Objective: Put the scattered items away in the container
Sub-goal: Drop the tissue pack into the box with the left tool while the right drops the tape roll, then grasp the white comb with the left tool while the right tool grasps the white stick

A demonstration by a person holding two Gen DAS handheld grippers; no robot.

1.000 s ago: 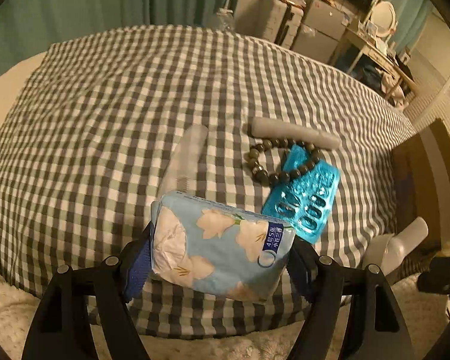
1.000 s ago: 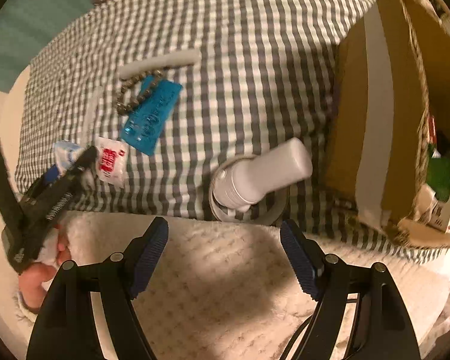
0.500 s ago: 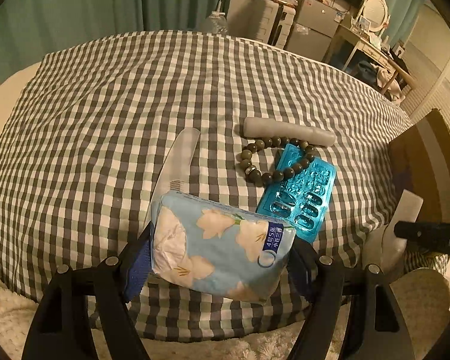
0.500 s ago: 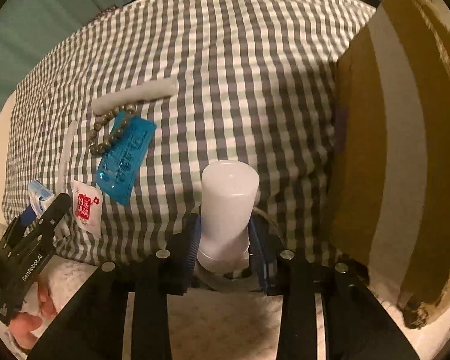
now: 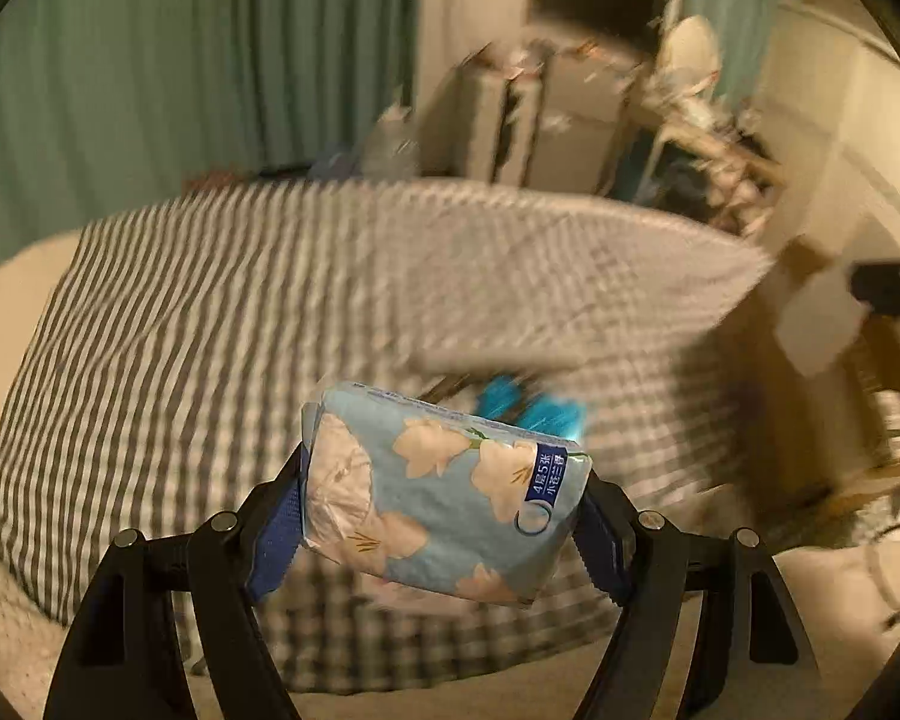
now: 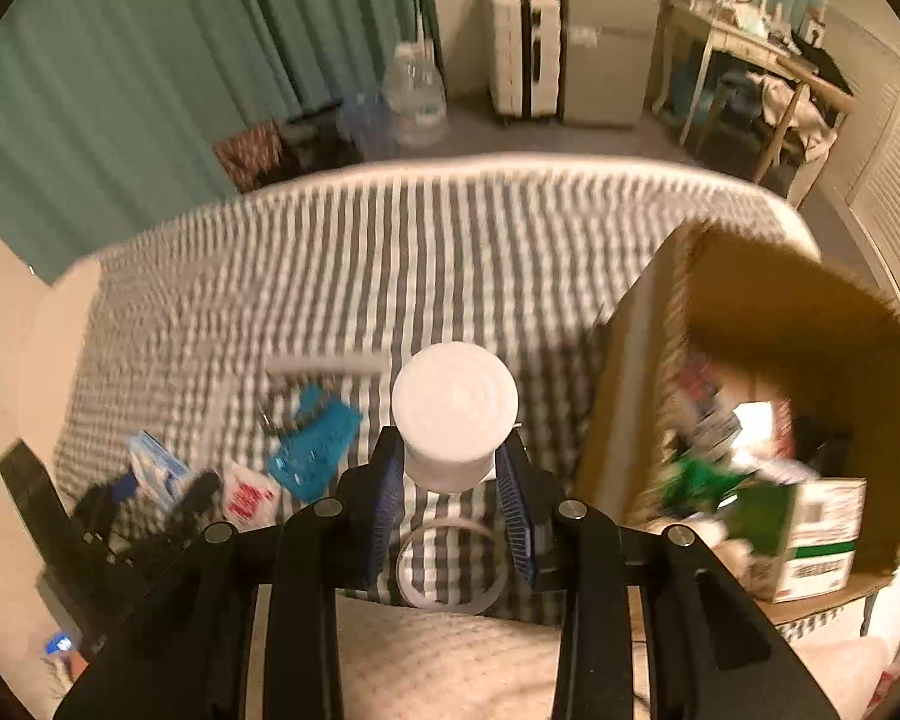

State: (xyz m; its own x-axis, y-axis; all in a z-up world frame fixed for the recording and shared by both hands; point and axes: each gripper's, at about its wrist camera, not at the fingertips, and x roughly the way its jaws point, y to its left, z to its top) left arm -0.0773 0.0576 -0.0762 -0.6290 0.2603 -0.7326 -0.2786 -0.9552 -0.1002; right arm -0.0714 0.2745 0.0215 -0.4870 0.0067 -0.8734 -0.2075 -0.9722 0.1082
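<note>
My left gripper (image 5: 444, 519) is shut on a light-blue flowered tissue pack (image 5: 444, 492), held above the near edge of the checked bed cover (image 5: 180, 330). My right gripper (image 6: 453, 477) is shut on a white cylindrical bottle (image 6: 455, 402), lifted off the bed with its flat top facing the camera. An open cardboard box (image 6: 630, 390) stands to its right, with cartons and packets inside. On the cover to the left lie a blue blister pack (image 6: 315, 456), a white tube (image 6: 324, 365) and a red-and-white sachet (image 6: 249, 495). The left gripper and tissue pack (image 6: 156, 471) show blurred at the lower left.
A clear ring (image 6: 450, 564) lies on the cover's front edge beneath my right gripper. A fuzzy cream blanket (image 6: 450, 660) is nearest to me. Green curtains (image 6: 150, 90), water bottles (image 6: 414, 96), white cabinets (image 6: 570, 42) and a desk (image 6: 750, 54) stand beyond the bed.
My right gripper closed on the white bottle and lifted it off the bed. The left gripper rose with the tissue pack. Both views tilted up towards the room.
</note>
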